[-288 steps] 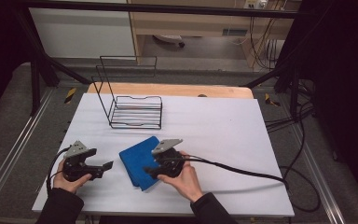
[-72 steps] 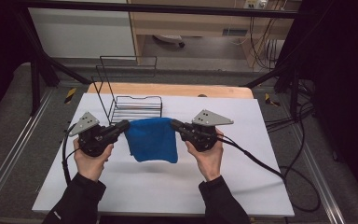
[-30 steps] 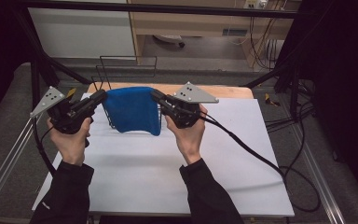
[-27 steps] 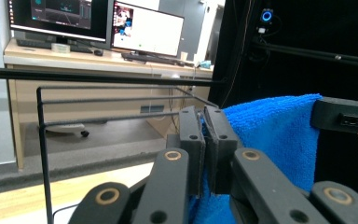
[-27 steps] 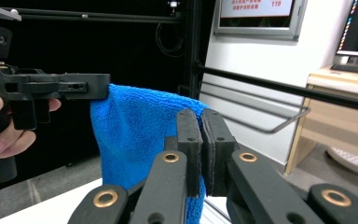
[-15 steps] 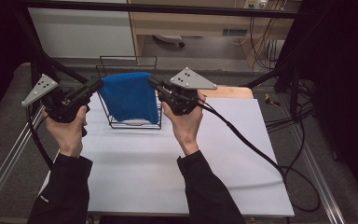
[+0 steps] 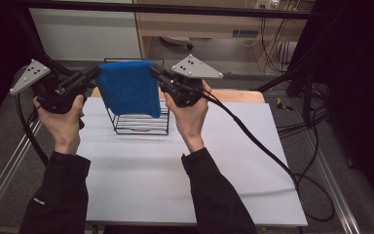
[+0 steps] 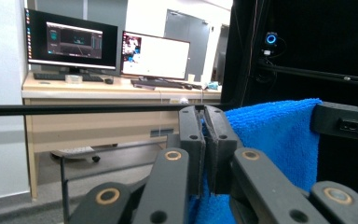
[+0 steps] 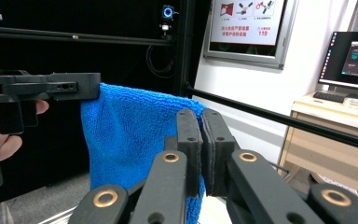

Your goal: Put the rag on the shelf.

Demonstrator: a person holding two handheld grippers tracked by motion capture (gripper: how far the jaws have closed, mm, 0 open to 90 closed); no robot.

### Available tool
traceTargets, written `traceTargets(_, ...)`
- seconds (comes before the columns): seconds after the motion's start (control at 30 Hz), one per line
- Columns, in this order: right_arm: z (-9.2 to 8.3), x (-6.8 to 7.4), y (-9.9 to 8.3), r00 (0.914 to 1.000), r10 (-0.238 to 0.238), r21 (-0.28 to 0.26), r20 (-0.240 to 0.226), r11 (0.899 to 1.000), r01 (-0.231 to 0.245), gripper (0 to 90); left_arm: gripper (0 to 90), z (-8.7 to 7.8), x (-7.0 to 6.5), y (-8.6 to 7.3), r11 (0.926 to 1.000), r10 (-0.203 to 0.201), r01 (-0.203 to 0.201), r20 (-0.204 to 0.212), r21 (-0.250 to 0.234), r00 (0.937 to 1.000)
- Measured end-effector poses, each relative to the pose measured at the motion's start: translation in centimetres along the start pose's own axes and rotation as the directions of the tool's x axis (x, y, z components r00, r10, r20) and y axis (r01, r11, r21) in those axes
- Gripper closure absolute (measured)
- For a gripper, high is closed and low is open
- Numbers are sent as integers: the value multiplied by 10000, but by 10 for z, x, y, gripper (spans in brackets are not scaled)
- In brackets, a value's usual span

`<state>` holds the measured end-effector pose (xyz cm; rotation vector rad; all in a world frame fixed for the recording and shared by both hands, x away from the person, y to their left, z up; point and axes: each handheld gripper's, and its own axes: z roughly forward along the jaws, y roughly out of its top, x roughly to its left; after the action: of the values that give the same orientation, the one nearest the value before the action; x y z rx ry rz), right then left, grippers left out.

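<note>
Blue towel (image 7: 126, 87) hanging stretched in air above wire rack (image 7: 141, 119), well clear of white desk (image 7: 185, 170). Left tongs (image 7: 95, 73) clamping towel's left top corner, jaws pinched tight. Right tongs (image 7: 153, 71) clamping right top corner, likewise closed on cloth.

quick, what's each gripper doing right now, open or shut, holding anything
Left gripper: shut on one top corner of the blue towel.
Right gripper: shut on the towel's other top corner; the towel hangs between them above the wire rack.
</note>
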<state>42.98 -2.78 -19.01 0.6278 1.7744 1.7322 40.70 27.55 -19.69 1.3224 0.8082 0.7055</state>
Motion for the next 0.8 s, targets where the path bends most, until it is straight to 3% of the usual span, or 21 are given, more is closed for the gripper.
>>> traceTargets(0.8,23,-13,34,9996,-110,-102,277,9999,113,877,869,21,12,33,9994,9,-18,-265,-347,9996)
